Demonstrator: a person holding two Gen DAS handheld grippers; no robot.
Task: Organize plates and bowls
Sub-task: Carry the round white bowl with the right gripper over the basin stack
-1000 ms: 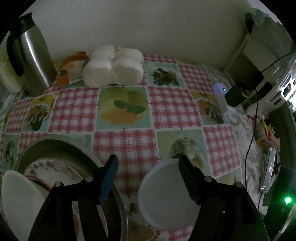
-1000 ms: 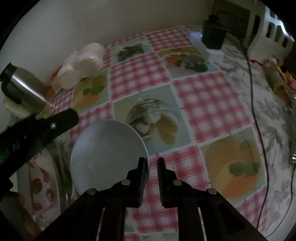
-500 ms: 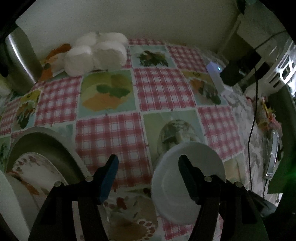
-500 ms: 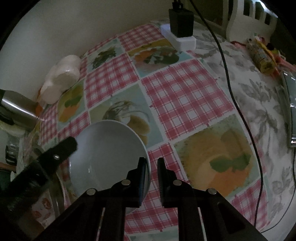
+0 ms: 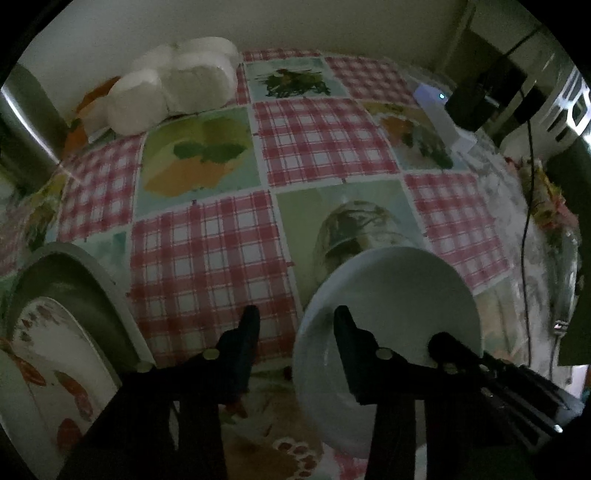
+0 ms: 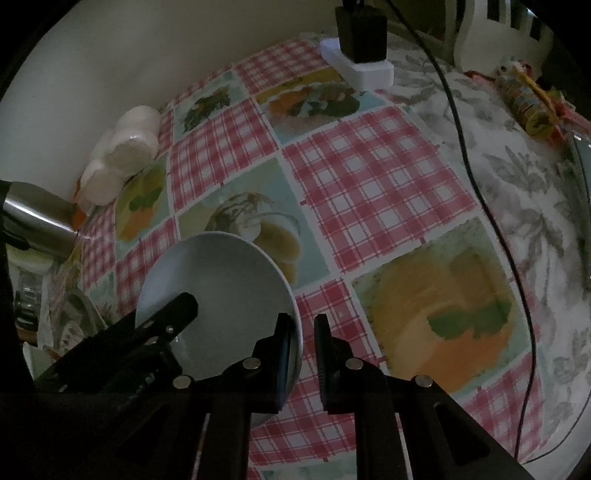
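Lifted further rightward, white bowl [image 6: 221, 295] stays clamped in right claw [image 6: 301, 343]; left claw [image 5: 295, 325] apart.

I can't read a single word, number or brand mark from either wrist camera. The tablecloth [image 5: 314, 140] carries only checks and painted food pictures, no lettering. The white power strip [image 6: 364, 68] and the black adapter [image 6: 364, 35] plugged into it show blank faces to me. The colourful packet [image 6: 524, 98] at the far edge has printing on it, but it is too small and blurred to make out.
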